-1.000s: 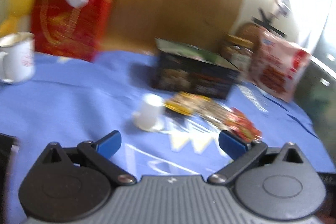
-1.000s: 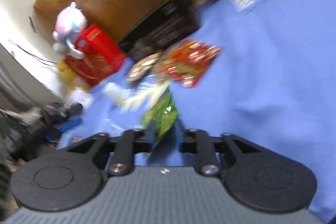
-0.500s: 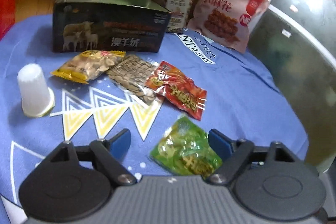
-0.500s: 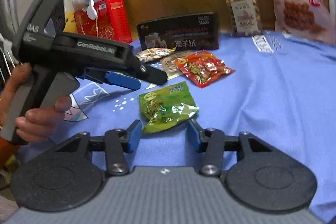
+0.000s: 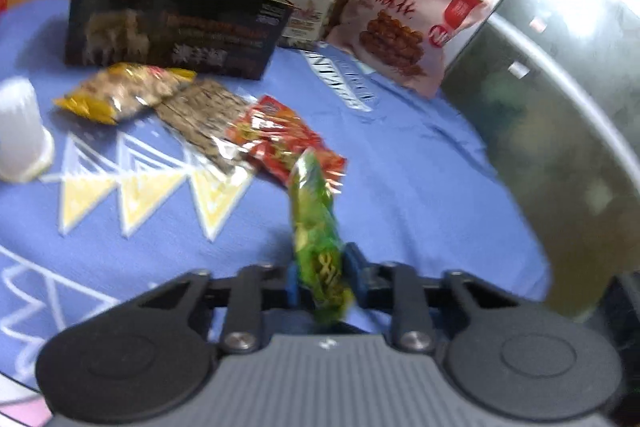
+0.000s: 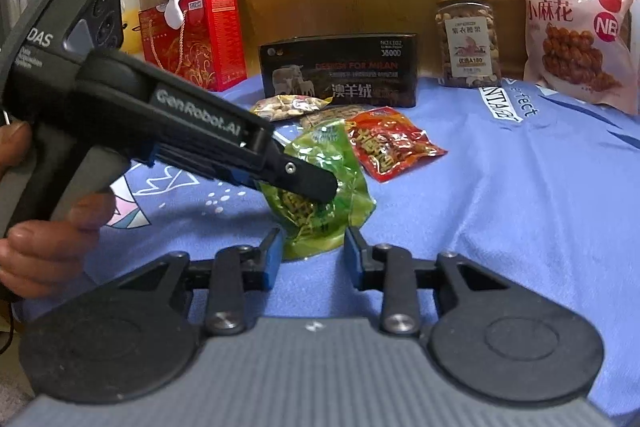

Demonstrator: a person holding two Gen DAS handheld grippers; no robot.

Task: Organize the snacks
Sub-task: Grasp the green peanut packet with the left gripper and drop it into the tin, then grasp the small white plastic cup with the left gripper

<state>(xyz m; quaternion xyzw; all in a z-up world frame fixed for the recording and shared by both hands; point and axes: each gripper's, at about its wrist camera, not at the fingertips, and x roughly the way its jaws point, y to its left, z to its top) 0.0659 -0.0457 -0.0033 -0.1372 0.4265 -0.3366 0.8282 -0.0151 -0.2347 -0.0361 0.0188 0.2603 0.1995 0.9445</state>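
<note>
While clamping one green packet [image 5: 318, 227] in left gripper [image 5: 320, 277], lying beside: three small packets, right gripper [image 6: 308, 255] fingers released.

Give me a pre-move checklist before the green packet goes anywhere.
1. Left tongs shut on green packet: ok.
2. Right tongs let go: ok, open, fingers apart either side of the packet's lower end.
3. Packet off the cloth: cannot tell.
4. Red packet clear of the green one: cannot tell, they overlap in view.
5. Grip depth: cannot tell, blurred.
</note>
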